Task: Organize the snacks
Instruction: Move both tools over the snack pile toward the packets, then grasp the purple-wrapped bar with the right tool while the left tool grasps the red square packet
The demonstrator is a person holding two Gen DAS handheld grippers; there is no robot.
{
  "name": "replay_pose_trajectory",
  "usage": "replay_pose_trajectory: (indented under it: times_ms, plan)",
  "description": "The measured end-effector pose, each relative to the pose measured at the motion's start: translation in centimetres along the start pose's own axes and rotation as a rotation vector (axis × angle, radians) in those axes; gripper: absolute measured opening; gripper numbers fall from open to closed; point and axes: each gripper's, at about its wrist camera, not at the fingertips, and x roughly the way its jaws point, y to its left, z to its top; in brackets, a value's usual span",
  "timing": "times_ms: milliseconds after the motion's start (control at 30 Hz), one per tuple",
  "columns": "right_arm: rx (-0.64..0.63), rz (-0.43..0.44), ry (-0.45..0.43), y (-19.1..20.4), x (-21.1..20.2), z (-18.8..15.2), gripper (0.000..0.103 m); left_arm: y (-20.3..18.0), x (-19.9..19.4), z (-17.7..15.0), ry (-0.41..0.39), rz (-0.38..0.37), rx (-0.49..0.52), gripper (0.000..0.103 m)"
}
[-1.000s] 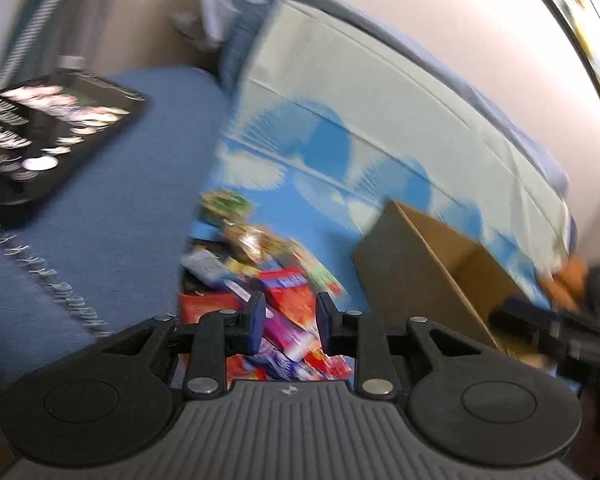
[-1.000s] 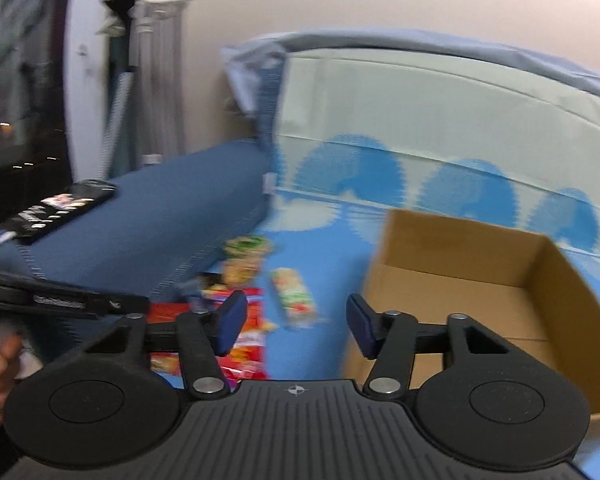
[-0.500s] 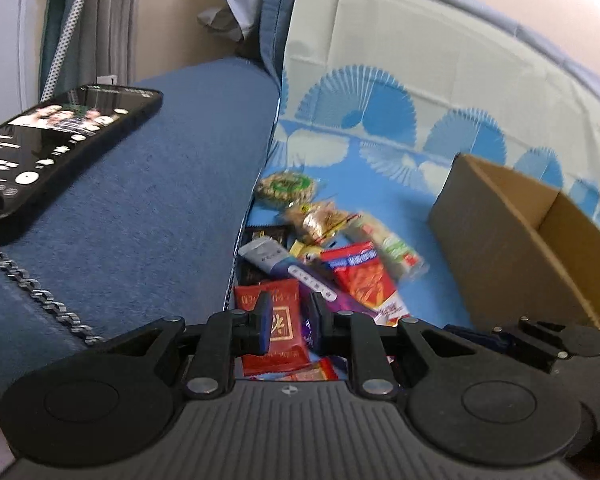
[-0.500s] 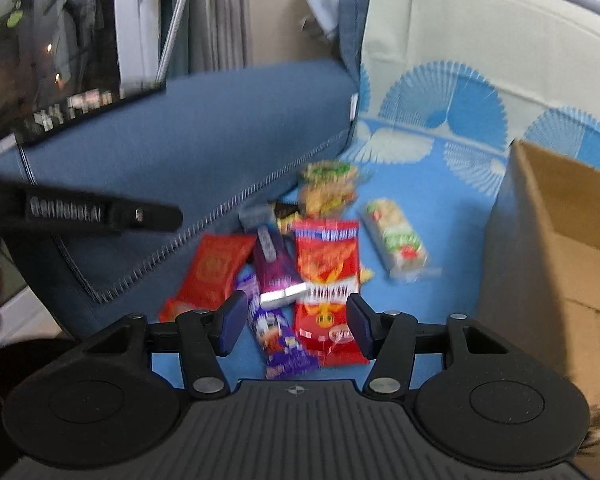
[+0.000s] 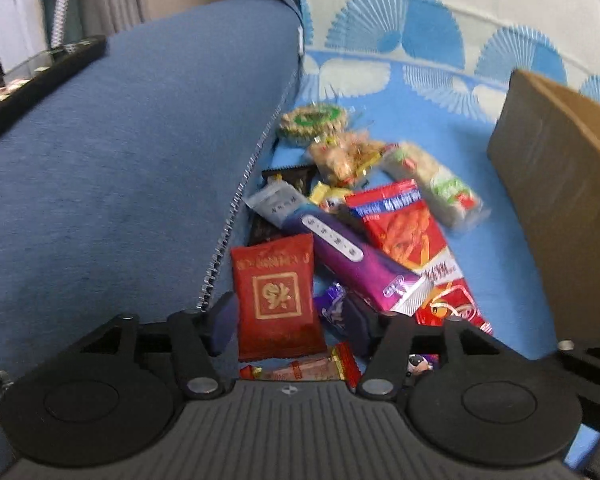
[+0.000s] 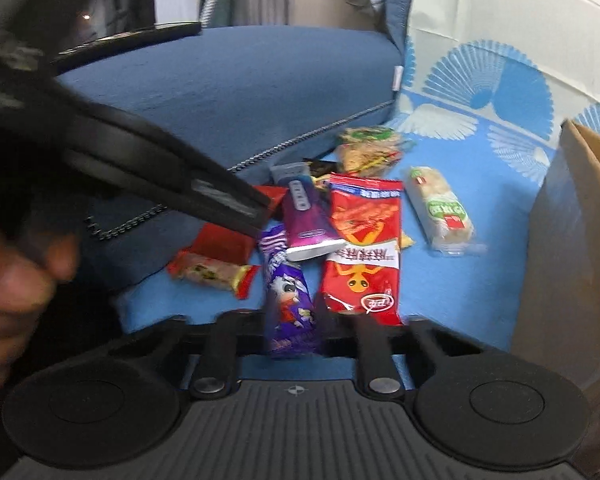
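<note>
A pile of snack packets lies on the blue patterned sofa cover beside the armrest. My left gripper (image 5: 290, 326) is open, its fingers either side of a dark red packet (image 5: 276, 296). A purple tube packet (image 5: 356, 258) and a red chips bag (image 5: 410, 236) lie just beyond. My right gripper (image 6: 294, 330) is open around the near end of a purple cartoon bar (image 6: 288, 292), not closed on it. The red chips bag (image 6: 364, 248) lies to its right. The left gripper body (image 6: 140, 160) crosses the right wrist view. A cardboard box (image 5: 560, 184) stands at the right.
The blue sofa armrest (image 5: 120, 152) rises left of the pile, with a black phone (image 5: 32, 80) on top. A wrapped rice bar (image 6: 440, 208) lies between the pile and the box (image 6: 572, 240). A red nut bar (image 6: 212, 272) lies at the pile's near left.
Both grippers have moved down and closer to the snack pile. My left gripper has opened wider around the dark red packet. My right gripper now straddles the purple cartoon bar.
</note>
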Motion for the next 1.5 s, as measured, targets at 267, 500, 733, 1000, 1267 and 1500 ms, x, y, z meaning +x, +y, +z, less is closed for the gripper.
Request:
replay_pose_trajectory:
  times_ms: [267,500,733,1000,1267,1500]
  plan:
    - [-0.002,-0.025,0.02,0.0,-2.0,-0.4,0.004,-0.2,0.3,0.1,-0.007,-0.007,-0.001,0.076]
    - [-0.009,-0.067,0.029,0.7,-2.0,-0.8,0.021,-0.2,0.9,0.3,0.009,-0.041,-0.006,0.077]
    - [-0.002,-0.073,0.053,1.1,1.0,-0.6,0.056,0.5,1.4,0.3,0.047,-0.113,-0.026,0.078]
    - [-0.059,-0.055,0.113,2.0,-1.7,-1.7,0.024,-0.3,3.0,0.5,0.087,-0.099,-0.017,0.083]
    - [0.025,-0.089,0.15,2.2,-5.1,-1.0,0.022,2.9,2.4,0.3,0.06,-0.146,-0.192,0.024]
    - [0.113,-0.11,0.159,1.6,-5.5,-1.4,0.023,4.3,0.7,-0.1,0.035,-0.329,-0.242,0.011]
